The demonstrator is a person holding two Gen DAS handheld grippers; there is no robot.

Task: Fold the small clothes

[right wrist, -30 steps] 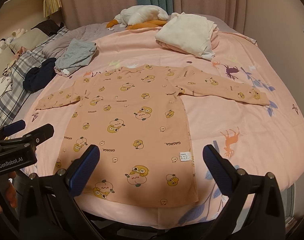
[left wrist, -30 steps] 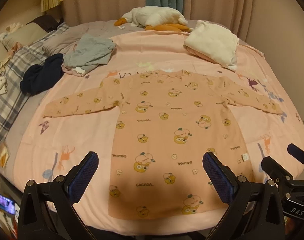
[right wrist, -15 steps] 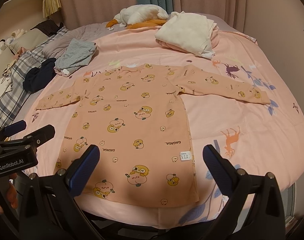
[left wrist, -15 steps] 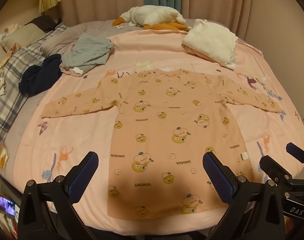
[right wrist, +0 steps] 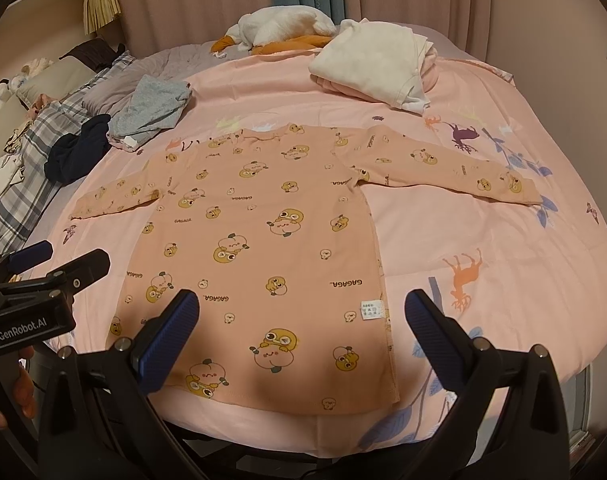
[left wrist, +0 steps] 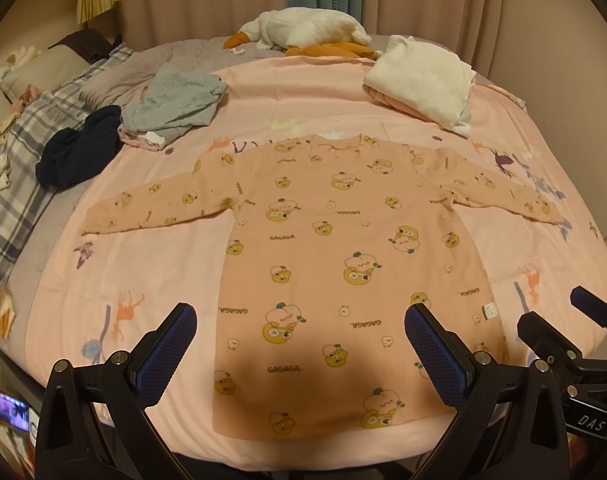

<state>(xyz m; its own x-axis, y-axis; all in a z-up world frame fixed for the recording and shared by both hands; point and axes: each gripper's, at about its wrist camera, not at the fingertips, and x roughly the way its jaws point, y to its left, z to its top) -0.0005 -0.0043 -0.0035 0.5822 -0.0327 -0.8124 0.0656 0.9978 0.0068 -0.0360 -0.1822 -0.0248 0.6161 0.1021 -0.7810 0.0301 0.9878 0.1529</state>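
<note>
Pink shirt [left wrist: 343, 264] still flat; both tongs still spread, hovering

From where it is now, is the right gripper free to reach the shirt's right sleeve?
Probably yes. The right gripper hangs open over the hem of the shirt, and the right sleeve lies flat on bare blanket, nothing on it.

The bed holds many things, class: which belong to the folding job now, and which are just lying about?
Belonging to the job:
- pink printed top, spread flat, sleeves out
- left gripper, open
- right gripper, open

Lying about:
- grey garment
- dark blue garment
- white folded pile
- plush toy
- plaid bedding
</note>
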